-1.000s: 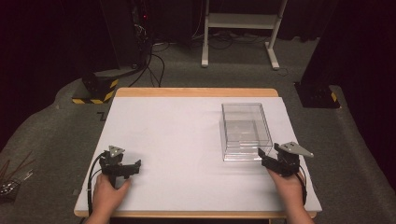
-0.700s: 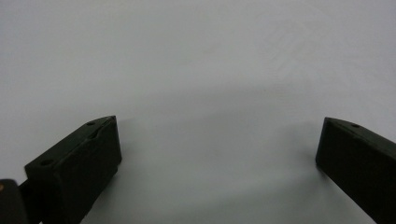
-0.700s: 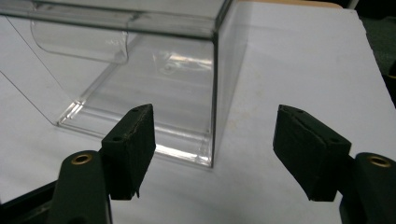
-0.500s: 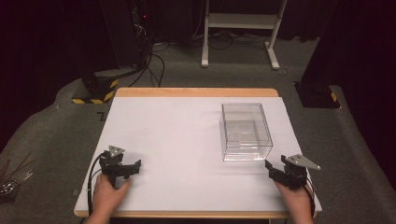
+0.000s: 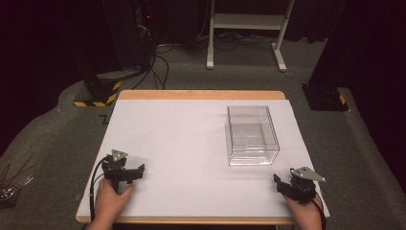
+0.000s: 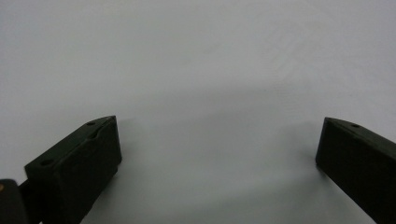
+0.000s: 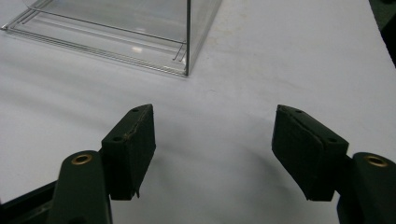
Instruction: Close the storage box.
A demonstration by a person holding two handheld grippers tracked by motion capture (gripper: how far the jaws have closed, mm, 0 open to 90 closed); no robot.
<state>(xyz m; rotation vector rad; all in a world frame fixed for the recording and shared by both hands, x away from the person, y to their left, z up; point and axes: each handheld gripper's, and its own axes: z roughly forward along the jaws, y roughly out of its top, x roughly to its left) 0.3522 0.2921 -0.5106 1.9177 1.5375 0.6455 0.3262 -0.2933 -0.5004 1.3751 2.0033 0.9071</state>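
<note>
Down at the near edge of the table (image 5: pixel 191 143), two hands hold two grippers. At about 7 o'clock on the table sits the left gripper (image 5: pixel 139 169). A hand (image 5: pixel 109 203) wraps around its back, and a black cable loops off its left side. Its tips point toward 3 o'clock. From the left gripper view, its jaws stand wide apart over bare white table, with nothing between them.

At about 5 o'clock sits the right gripper (image 5: pixel 276 179). A hand (image 5: pixel 302 214) holds it from behind, low near the table edge. A grey three-cornered plate sits on top of it. Its tips point toward 10 o'clock. From the right gripper view, its jaws are spread wide too and grip nothing.

Just past the right gripper, toward 2 o'clock on the table, stands a clear box (image 5: pixel 252 135). It is see-through and open on top. Its near corner (image 7: pixel 187 70) is close to the right gripper but does not touch it.

The table top is white with a light wood rim.

Farther off lies a grey floor. At 11 o'clock stands a black stand with yellow and black stripes (image 5: pixel 95 93), with dark cables beside it. At 12 o'clock stand the white legs of a frame (image 5: pixel 246 28). The room behind is dark.
</note>
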